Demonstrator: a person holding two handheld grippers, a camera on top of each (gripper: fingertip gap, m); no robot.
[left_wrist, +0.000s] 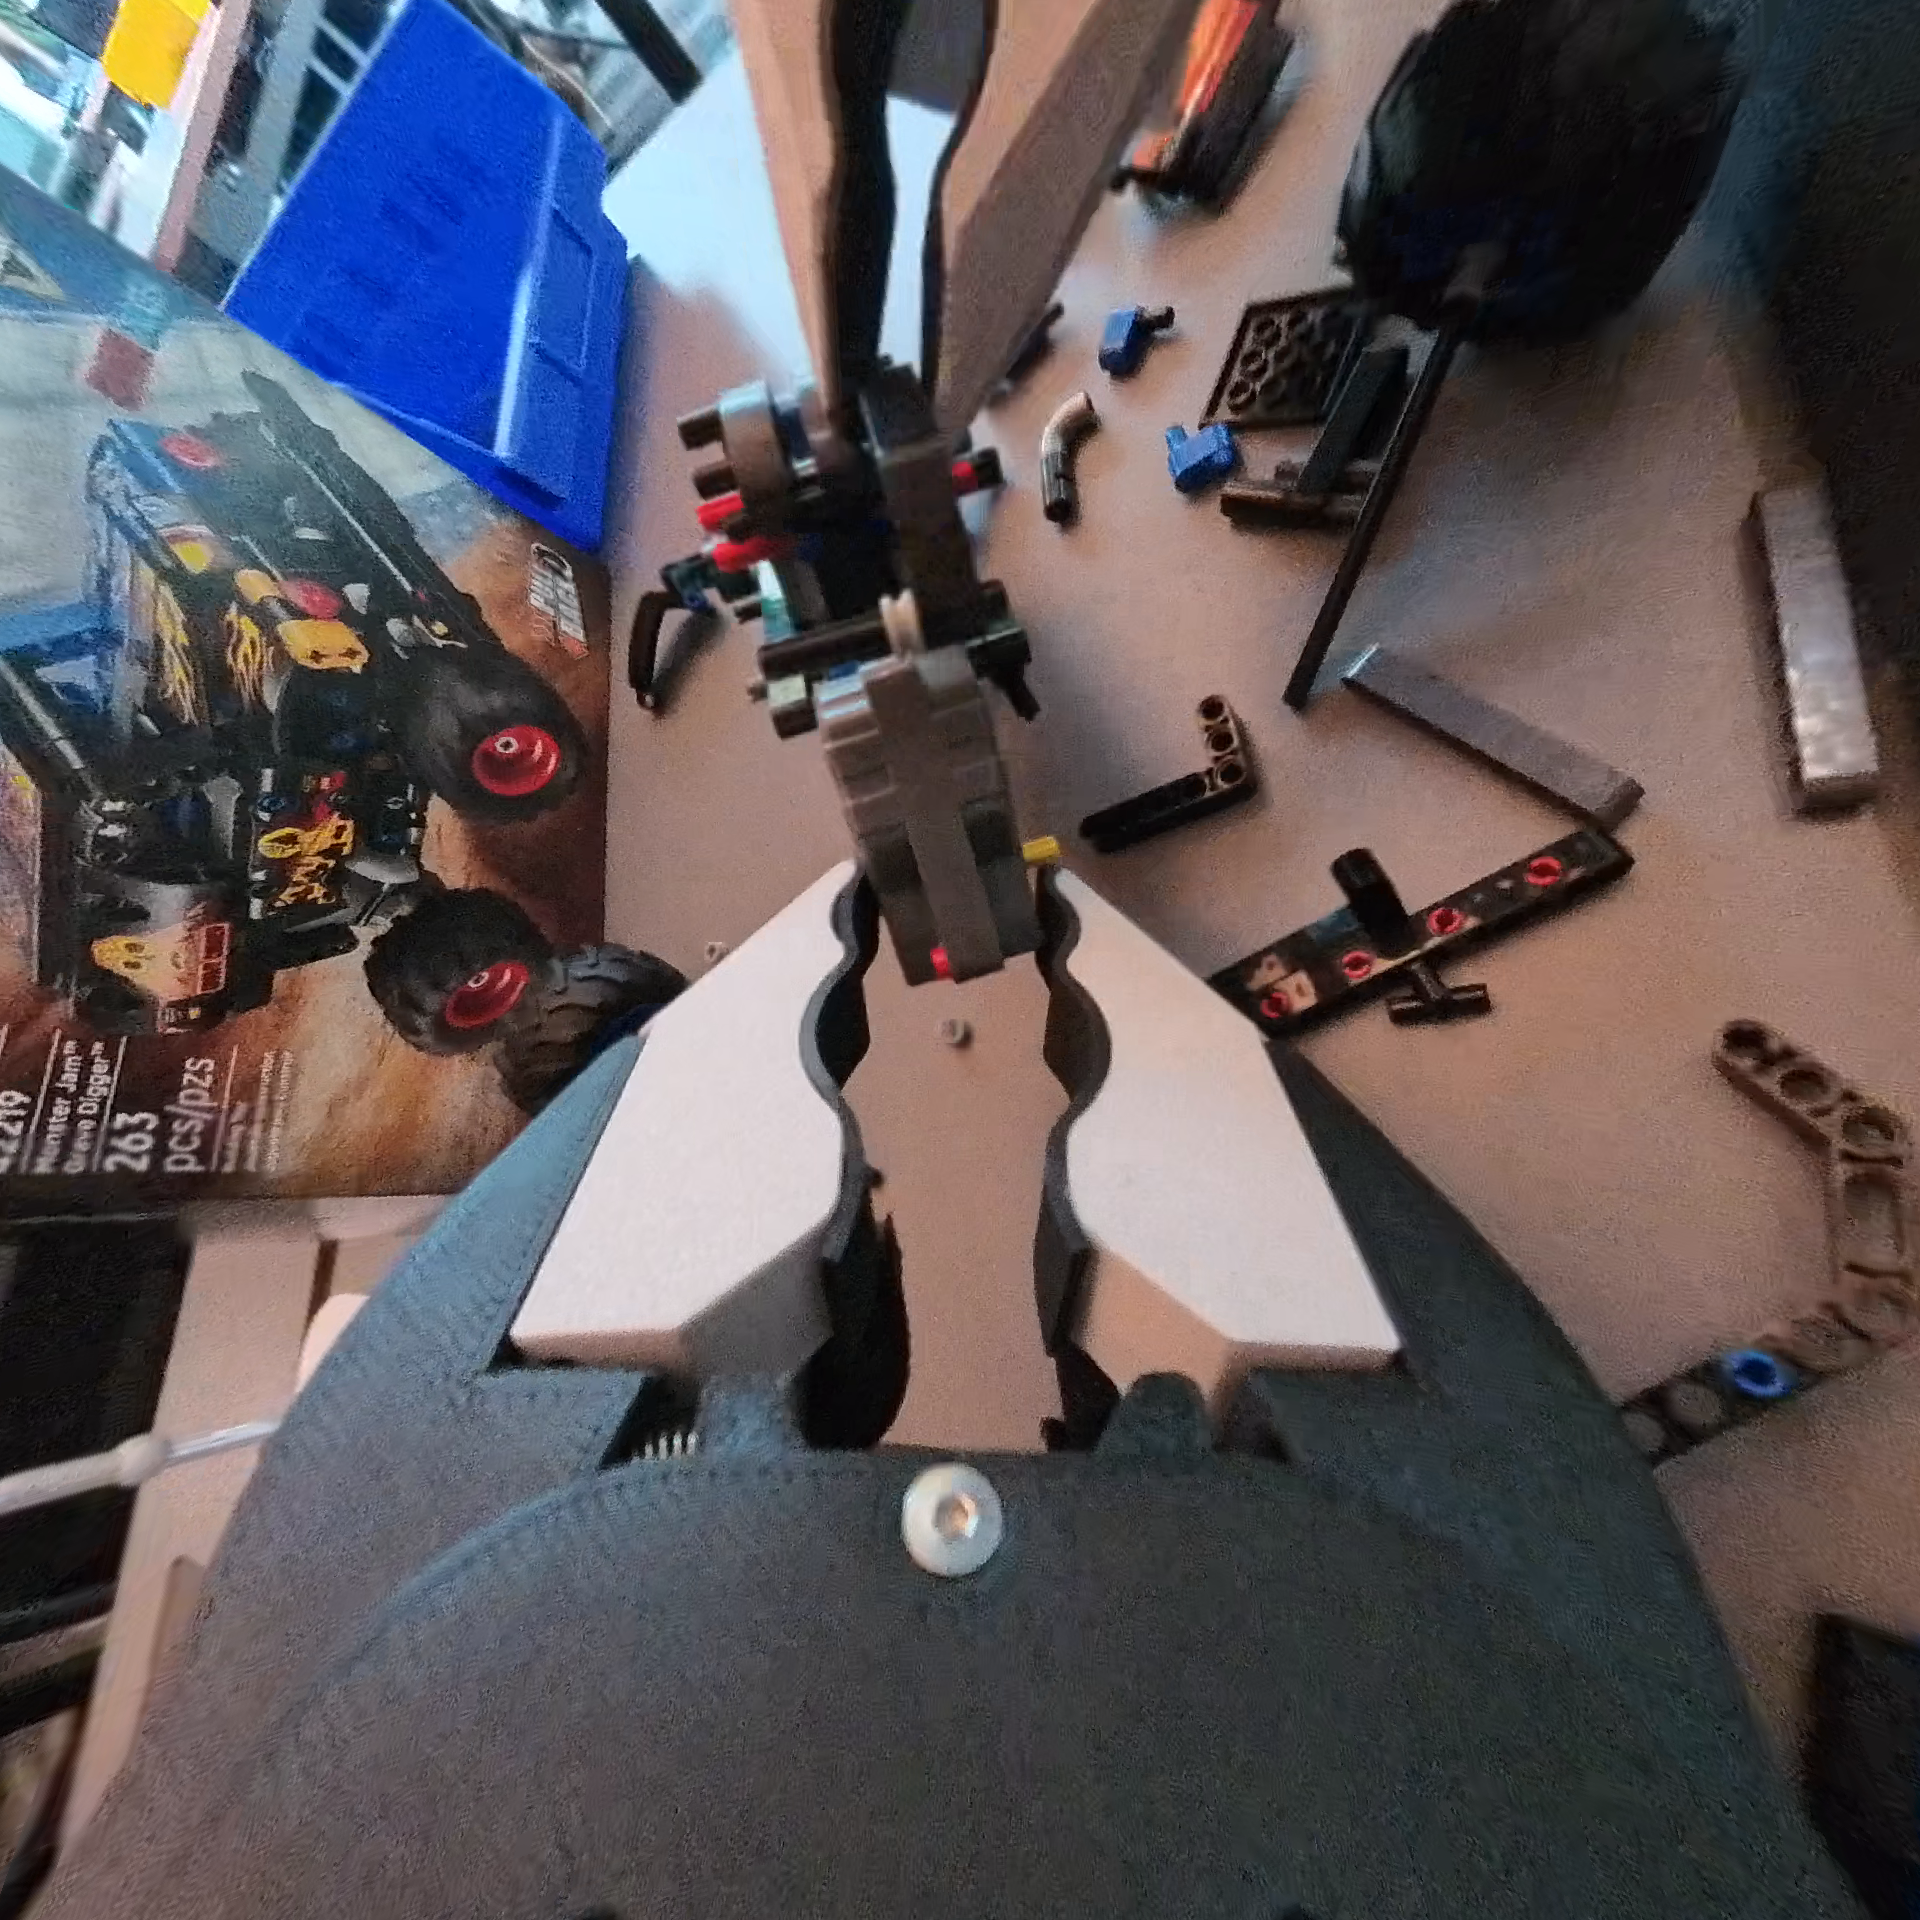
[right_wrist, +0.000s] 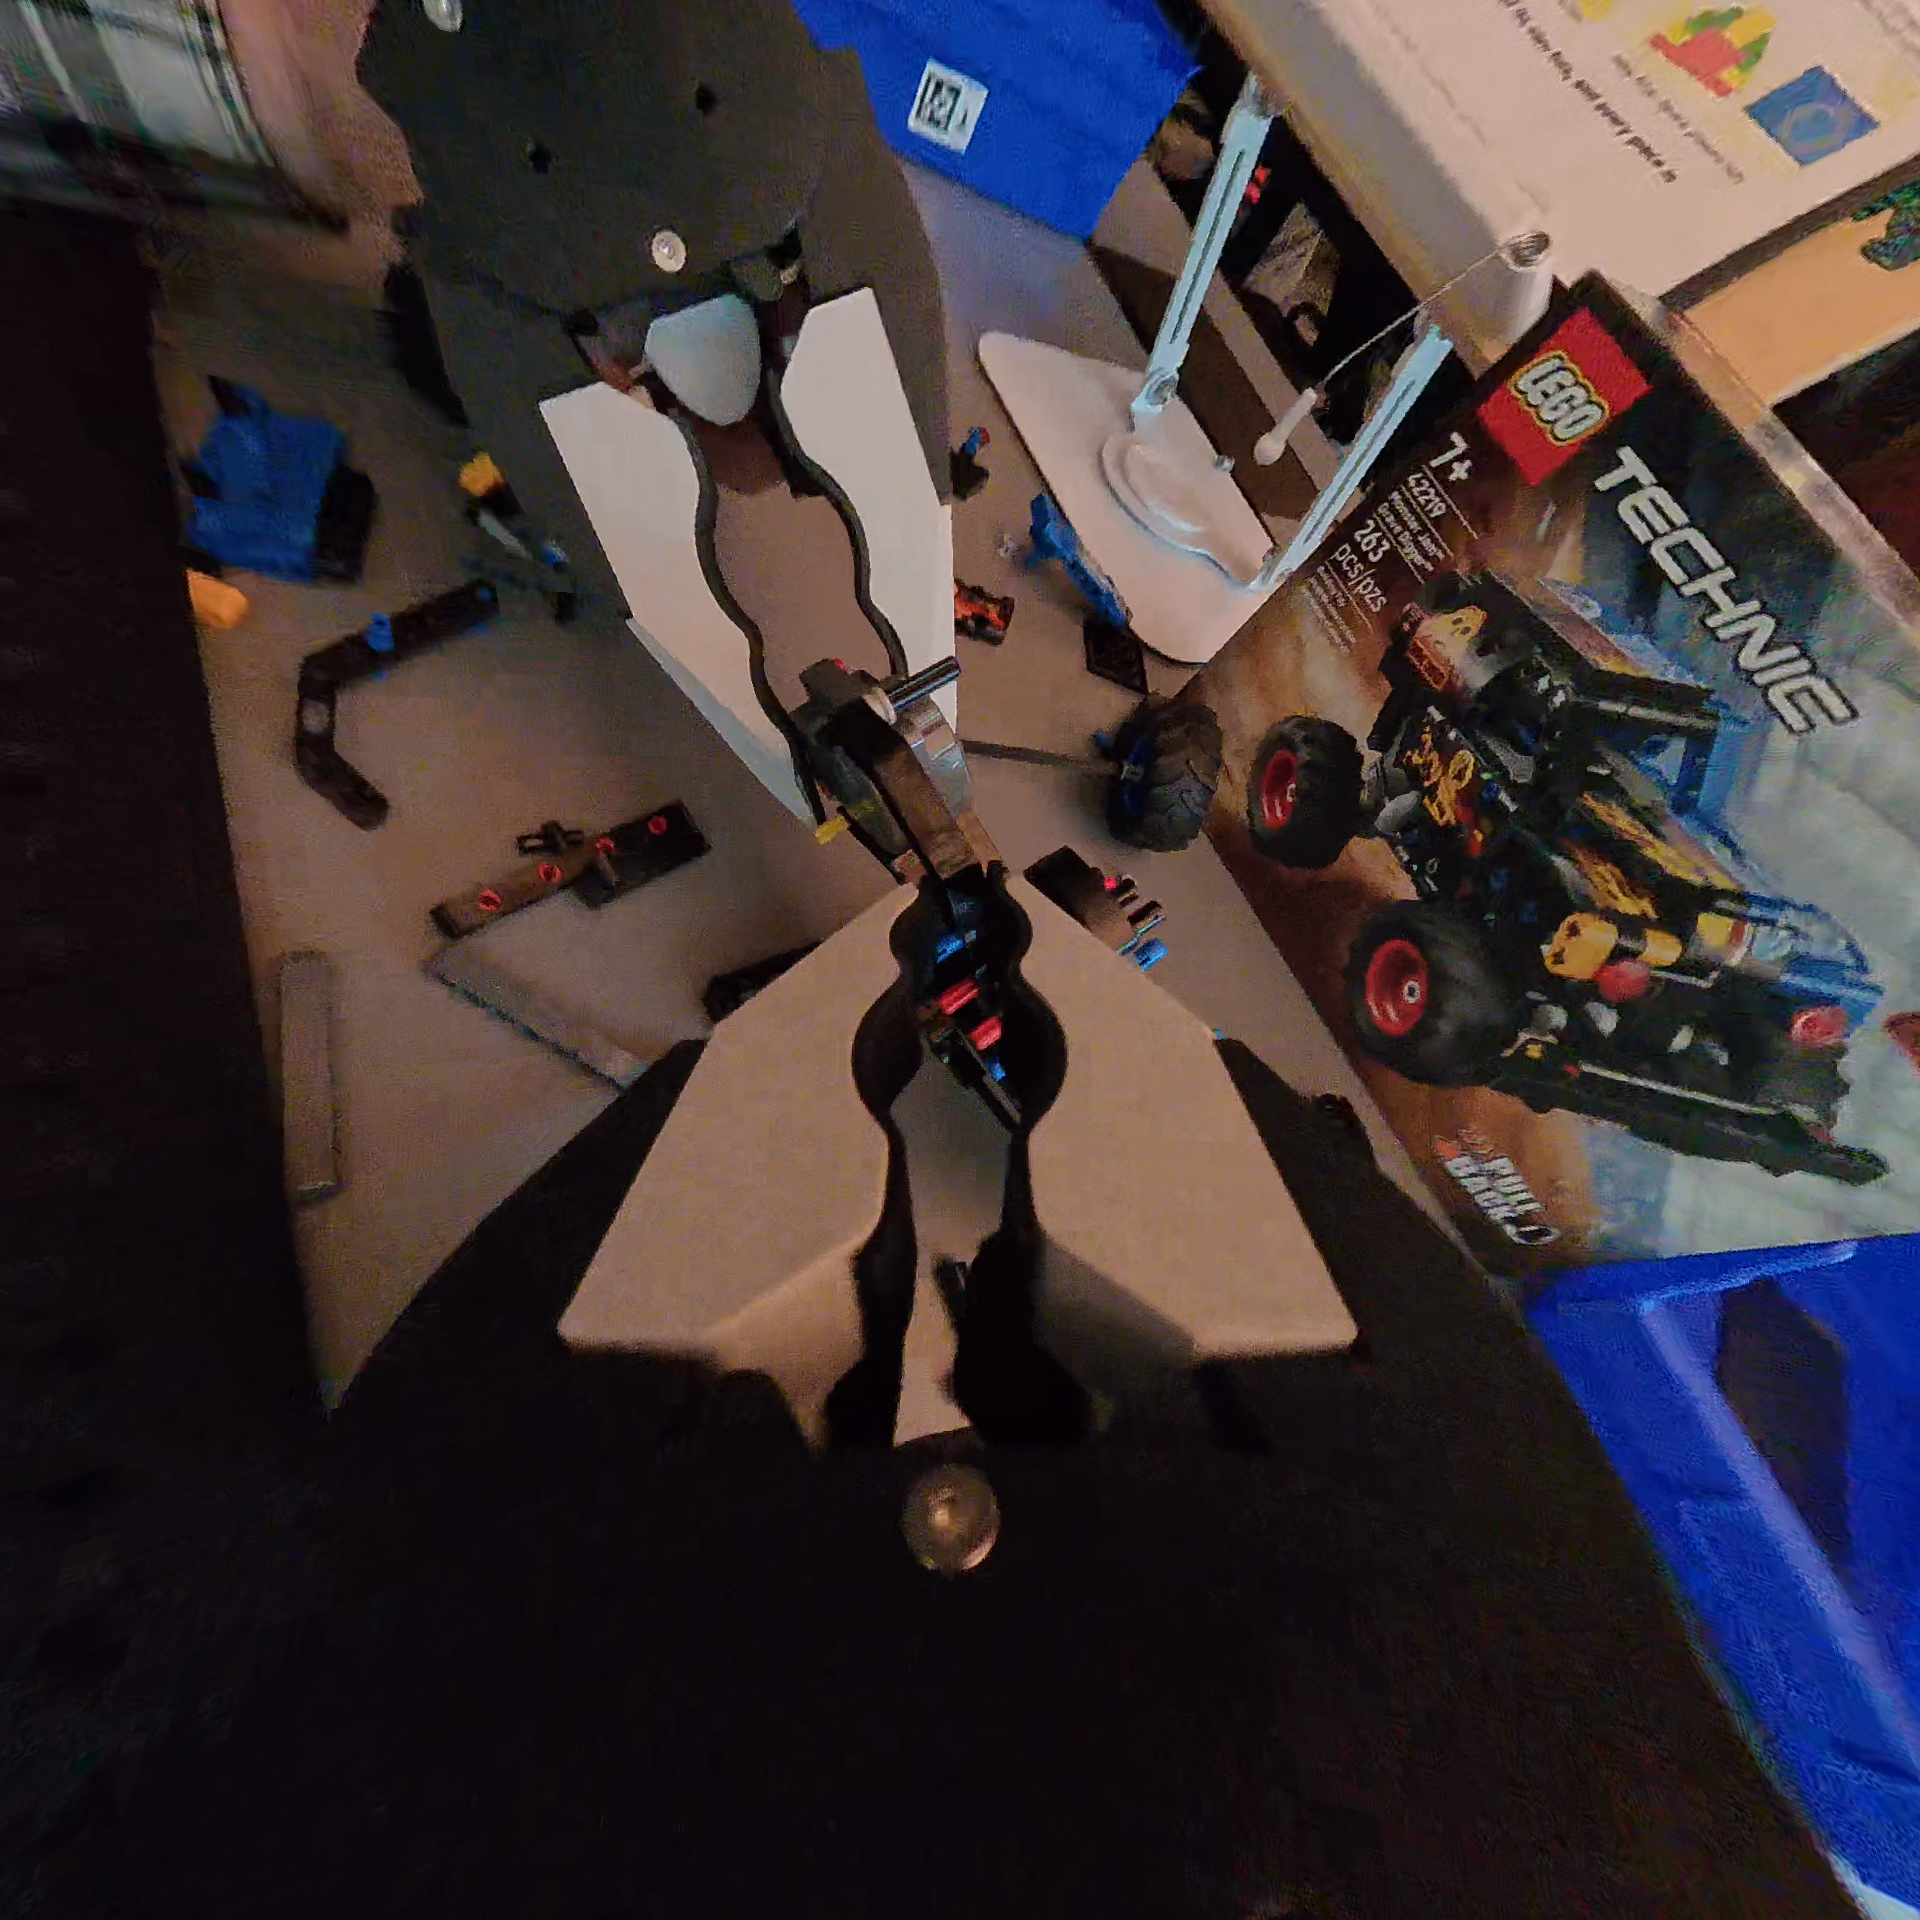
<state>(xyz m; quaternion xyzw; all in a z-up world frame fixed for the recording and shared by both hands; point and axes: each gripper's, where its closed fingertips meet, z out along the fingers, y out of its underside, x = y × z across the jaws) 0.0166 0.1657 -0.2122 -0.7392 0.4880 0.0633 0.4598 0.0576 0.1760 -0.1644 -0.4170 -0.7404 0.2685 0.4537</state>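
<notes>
A small brick assembly (left_wrist: 914, 748) of grey and black beams with red and blue pins hangs above the table between both grippers. My left gripper (left_wrist: 951, 894) is shut on its near grey end. My right gripper (left_wrist: 894, 405) comes in from the top of the left wrist view and is shut on the far end. In the right wrist view, my right gripper (right_wrist: 961, 914) clamps the end with the red and blue pins of the assembly (right_wrist: 894, 769). The left gripper (right_wrist: 873, 738) reaches in from above and holds the other end.
A toy truck box (left_wrist: 260, 727) (right_wrist: 1558, 831) lies beside a blue bin (left_wrist: 447, 260) (right_wrist: 1766, 1507). Loose parts lie on the table: a black L beam (left_wrist: 1184, 790), a black beam with red pins (left_wrist: 1434, 925), blue connectors (left_wrist: 1200, 457), a tyre (right_wrist: 1164, 774). A white lamp base (right_wrist: 1122, 488) stands behind. The tips of one gripper are about 7 cm away from the tips of the other.
</notes>
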